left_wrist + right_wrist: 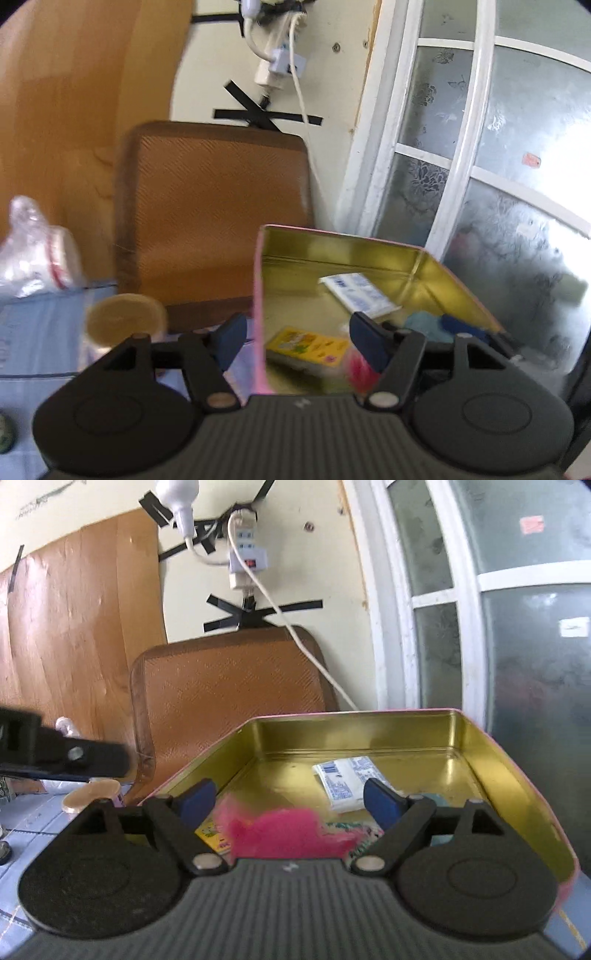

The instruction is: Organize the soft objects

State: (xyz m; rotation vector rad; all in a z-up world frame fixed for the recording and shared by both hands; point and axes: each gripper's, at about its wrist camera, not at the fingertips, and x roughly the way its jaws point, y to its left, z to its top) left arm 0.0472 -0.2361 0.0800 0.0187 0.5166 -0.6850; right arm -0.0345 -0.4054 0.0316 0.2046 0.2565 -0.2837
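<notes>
Blurred pink fluff (280, 830) partly hidden by right claw (291, 801).

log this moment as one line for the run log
left gripper: open, empty | right gripper: open, over tin | gold tin: pink fluffy item, white packet, yellow card inside

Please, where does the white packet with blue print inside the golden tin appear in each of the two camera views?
Left wrist view: the white packet lies on the tin's floor, right of centre, just above the tip of the gripper's right-hand finger.
Right wrist view: the white packet lies on the tin's floor, right of centre, beside the tip of the right-hand finger.
Shared landmark: the brown woven mat leaning on the wall behind the tin.
</notes>
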